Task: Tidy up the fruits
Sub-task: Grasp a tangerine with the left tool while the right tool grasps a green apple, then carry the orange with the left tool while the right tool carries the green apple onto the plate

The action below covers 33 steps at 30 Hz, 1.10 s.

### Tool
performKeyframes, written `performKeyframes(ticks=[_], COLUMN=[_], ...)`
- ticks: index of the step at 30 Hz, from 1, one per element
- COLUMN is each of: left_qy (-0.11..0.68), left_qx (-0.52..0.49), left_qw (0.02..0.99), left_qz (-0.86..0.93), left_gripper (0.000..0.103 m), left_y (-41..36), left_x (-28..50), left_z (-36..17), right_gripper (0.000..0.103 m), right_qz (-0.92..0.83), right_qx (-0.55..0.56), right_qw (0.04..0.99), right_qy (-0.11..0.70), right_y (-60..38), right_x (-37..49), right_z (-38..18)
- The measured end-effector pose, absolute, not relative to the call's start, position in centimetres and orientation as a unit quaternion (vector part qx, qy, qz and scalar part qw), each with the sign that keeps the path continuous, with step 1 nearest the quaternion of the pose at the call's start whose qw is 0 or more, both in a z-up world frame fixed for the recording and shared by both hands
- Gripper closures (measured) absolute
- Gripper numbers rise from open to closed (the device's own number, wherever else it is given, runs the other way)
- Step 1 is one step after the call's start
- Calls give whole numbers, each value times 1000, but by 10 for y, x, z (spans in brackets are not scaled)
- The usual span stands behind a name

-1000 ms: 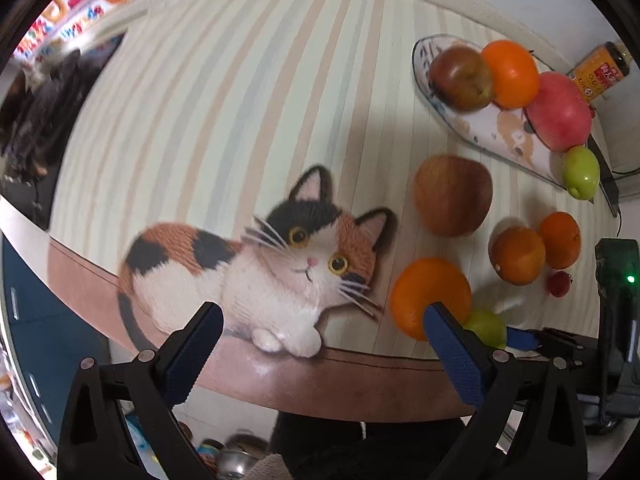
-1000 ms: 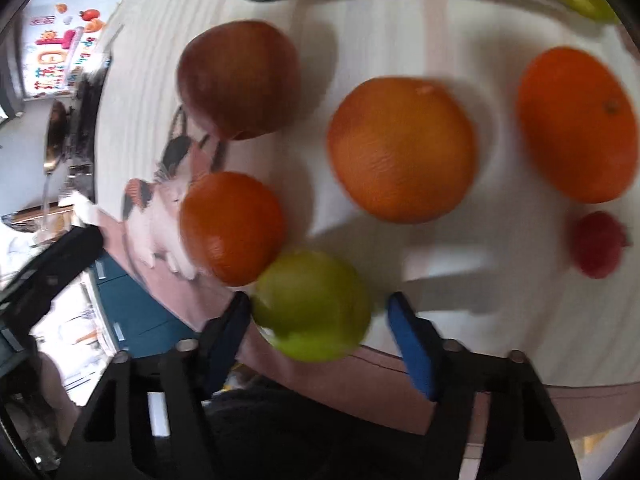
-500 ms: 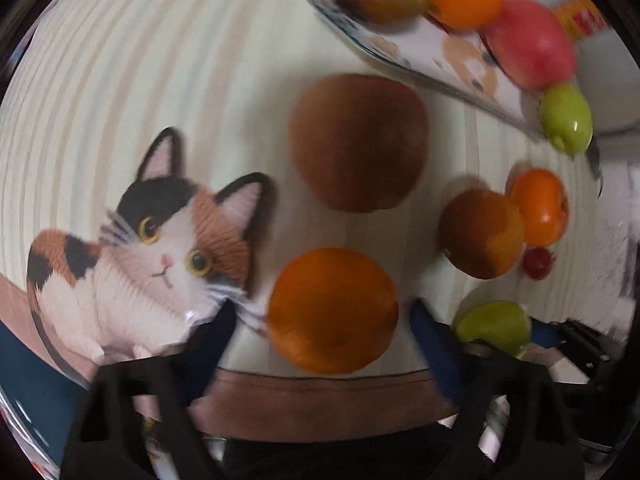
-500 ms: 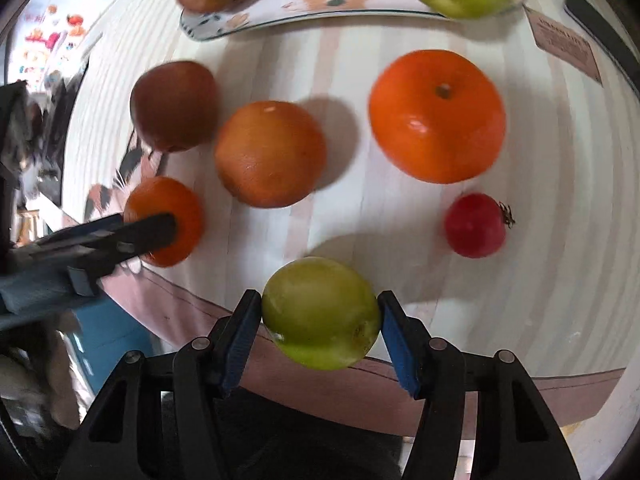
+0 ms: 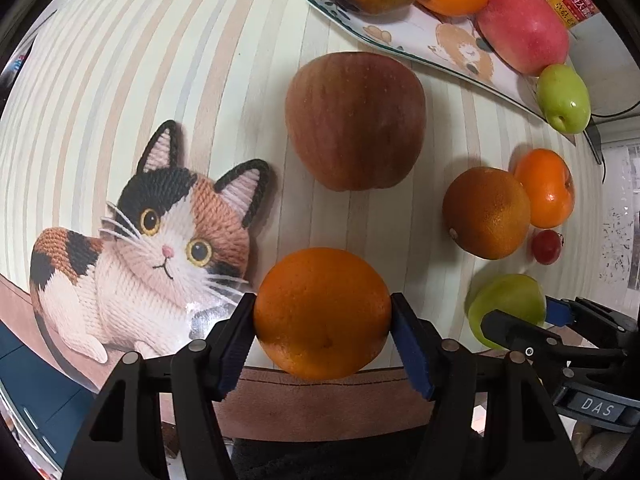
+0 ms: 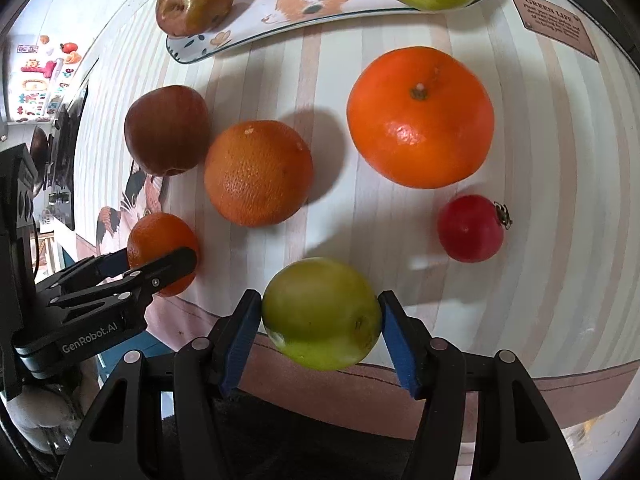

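Observation:
My left gripper point(image 5: 322, 320) is shut on an orange point(image 5: 322, 312) near the mat's front edge, pads pressing both its sides. My right gripper point(image 6: 320, 320) is shut on a green apple point(image 6: 321, 314), which also shows at the right of the left wrist view as the green apple point(image 5: 507, 308). Loose on the striped mat lie a dark red apple point(image 5: 355, 120), a dull orange point(image 5: 486, 213), a bright tangerine point(image 5: 545, 188) and a small red fruit point(image 5: 546, 246). The patterned plate point(image 5: 404, 40) at the back holds several fruits.
A cat picture point(image 5: 160, 248) covers the mat's left front. A bottle point(image 5: 572, 6) stands behind the plate. A small sign plate point(image 6: 554, 22) lies at the mat's back right. The mat's brown front edge point(image 5: 320, 400) runs under both grippers.
My left gripper came down and right over the orange and closed on it. My right gripper kept hold of the green apple and moved right along the front edge.

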<state>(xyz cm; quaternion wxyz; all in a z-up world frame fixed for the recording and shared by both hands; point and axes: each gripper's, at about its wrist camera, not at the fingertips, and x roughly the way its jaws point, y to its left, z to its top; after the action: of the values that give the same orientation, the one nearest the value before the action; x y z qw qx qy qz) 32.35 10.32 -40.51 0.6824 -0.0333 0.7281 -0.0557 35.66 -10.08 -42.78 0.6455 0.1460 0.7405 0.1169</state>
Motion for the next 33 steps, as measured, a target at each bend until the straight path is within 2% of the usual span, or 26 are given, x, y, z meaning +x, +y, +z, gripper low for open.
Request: performKeyframes(ticks=[9,17,24,28,33], left_qy=[722,681,643,643,670], left_qx=[-34,-57,-37,-16,-11], left_qw=[688,724,759,760,736], left_qz=[-60,-93,-97,-97,-97], left_gripper=[40,40,40,40,40], left_y=[103,105,109,110,97], left_x=[335,362,434,489,546], left_z=[-385,-306,-260,-263,-296], right_gripper=[41,41,41,41,41], right_qz=[120,132,111,94,80], right_qx=[142,180,182,171,157], right_qw=[648,687,738,744,739], right_qy=[739,692,640,639,650], right_y=[-93,-98,-100,-94,-85], right_x=[356,374,439,478,506], right_z=[-427,-373,-336,-345,-364])
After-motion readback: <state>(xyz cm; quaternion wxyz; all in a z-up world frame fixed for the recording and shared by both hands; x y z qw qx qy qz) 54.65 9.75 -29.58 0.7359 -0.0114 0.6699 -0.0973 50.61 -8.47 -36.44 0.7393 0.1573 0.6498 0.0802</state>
